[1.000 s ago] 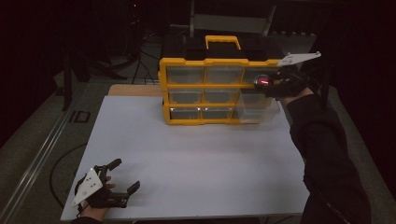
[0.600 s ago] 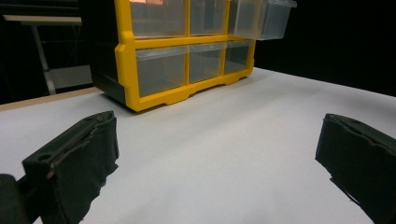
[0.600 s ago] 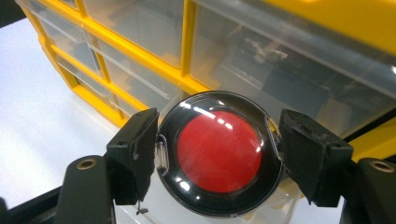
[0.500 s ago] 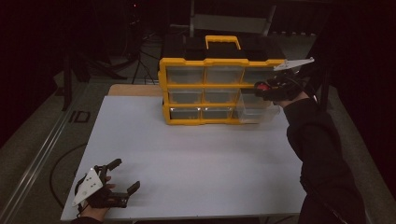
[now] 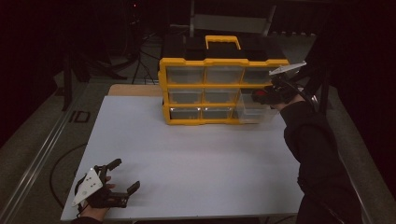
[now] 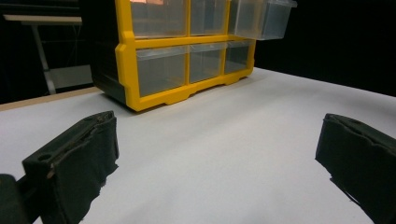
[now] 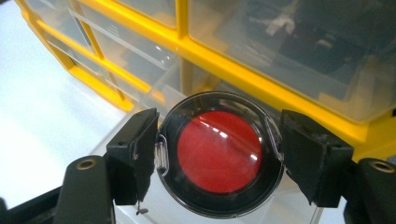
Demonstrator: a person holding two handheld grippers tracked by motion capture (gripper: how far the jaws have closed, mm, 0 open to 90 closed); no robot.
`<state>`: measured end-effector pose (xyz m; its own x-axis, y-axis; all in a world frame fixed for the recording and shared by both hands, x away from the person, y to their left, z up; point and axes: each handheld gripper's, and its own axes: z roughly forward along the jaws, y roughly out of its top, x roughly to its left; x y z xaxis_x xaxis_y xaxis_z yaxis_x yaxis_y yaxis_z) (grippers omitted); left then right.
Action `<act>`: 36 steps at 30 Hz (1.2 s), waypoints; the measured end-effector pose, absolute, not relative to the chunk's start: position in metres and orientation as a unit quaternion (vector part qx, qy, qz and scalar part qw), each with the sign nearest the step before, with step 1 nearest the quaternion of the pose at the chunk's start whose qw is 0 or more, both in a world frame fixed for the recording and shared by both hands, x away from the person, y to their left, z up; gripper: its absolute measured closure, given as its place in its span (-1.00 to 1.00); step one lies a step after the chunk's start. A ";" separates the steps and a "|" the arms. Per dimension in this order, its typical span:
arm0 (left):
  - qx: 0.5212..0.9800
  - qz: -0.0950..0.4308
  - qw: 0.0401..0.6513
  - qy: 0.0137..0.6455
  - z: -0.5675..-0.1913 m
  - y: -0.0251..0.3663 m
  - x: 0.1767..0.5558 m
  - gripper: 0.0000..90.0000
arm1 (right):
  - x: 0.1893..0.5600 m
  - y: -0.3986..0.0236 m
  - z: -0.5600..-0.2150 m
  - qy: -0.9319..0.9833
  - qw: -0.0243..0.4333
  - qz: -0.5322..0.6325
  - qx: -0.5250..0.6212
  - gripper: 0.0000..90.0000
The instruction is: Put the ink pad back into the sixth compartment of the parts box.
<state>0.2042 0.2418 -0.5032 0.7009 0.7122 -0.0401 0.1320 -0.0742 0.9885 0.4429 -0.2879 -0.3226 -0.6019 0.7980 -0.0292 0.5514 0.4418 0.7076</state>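
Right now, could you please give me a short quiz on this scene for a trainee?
1. True or false: the right gripper is shut on the round black case with a red disc.
2. Which drawer of the yellow plastic organiser stands pulled out: A) top left, B) bottom right clear drawer, C) middle?
3. What lies between the pads of the left gripper?

Key: 1. True. 2. B. 3. Nothing; it stands open above the white table.

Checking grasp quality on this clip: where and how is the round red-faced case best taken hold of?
Across its black rim, as the right gripper does now: pads on opposite edges of the round case, flat red face upward. Its flat disc shape leaves only the rim for squeezing; come from above the open drawer.
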 end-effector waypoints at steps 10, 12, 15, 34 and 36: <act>0.693 0.237 0.608 0.307 -0.504 0.242 0.205 -1.00 | 0.447 -0.284 -0.330 0.838 0.166 0.313 0.415 -0.53; 0.693 0.237 0.608 0.306 -0.504 0.242 0.205 -1.00 | 0.447 -0.284 -0.330 0.838 0.165 0.309 0.418 -0.57; 0.693 0.238 0.608 0.306 -0.504 0.242 0.205 -1.00 | 0.446 -0.283 -0.330 0.838 0.163 0.307 0.420 -0.70; 0.694 0.237 0.606 0.307 -0.504 0.241 0.205 -1.00 | 0.423 -0.285 -0.329 0.805 0.211 0.373 0.410 -0.78; 0.694 0.237 0.607 0.307 -0.504 0.241 0.205 -1.00 | 0.420 -0.285 -0.328 0.801 0.212 0.382 0.410 -0.78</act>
